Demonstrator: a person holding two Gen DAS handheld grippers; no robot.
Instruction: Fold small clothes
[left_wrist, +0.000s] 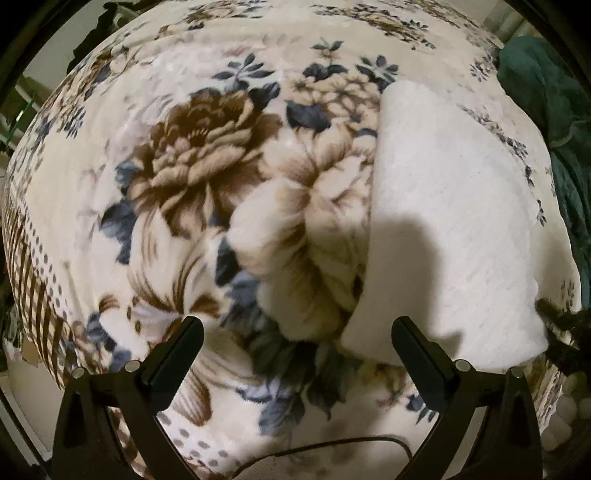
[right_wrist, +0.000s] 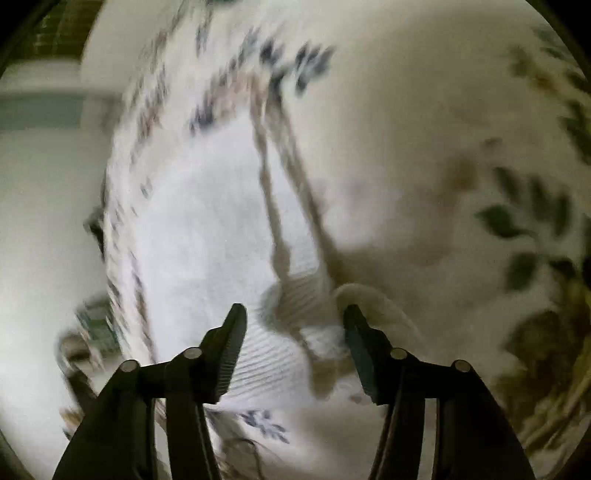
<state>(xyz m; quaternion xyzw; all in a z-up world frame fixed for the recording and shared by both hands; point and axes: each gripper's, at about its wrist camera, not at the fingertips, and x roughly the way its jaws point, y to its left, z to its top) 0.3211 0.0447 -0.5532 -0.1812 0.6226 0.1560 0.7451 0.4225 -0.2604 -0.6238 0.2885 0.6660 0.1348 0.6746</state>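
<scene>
A small white knit garment (left_wrist: 447, 221) lies folded and flat on a floral fleece blanket (left_wrist: 192, 155), at the right of the left wrist view. My left gripper (left_wrist: 295, 325) is open and empty, hovering above the blanket just left of the garment's near corner. In the blurred right wrist view the same white garment (right_wrist: 207, 229) lies below, its ribbed hem (right_wrist: 269, 354) between the jaws. My right gripper (right_wrist: 293, 314) is open above that hem, holding nothing. The other gripper's tip (left_wrist: 554, 317) shows at the garment's right edge.
A raised fold of the blanket (left_wrist: 295, 266) bulges just left of the garment. Dark green fabric (left_wrist: 546, 92) lies at the far right. The blanket's edge and a pale floor or wall (right_wrist: 44, 221) lie to the left in the right wrist view.
</scene>
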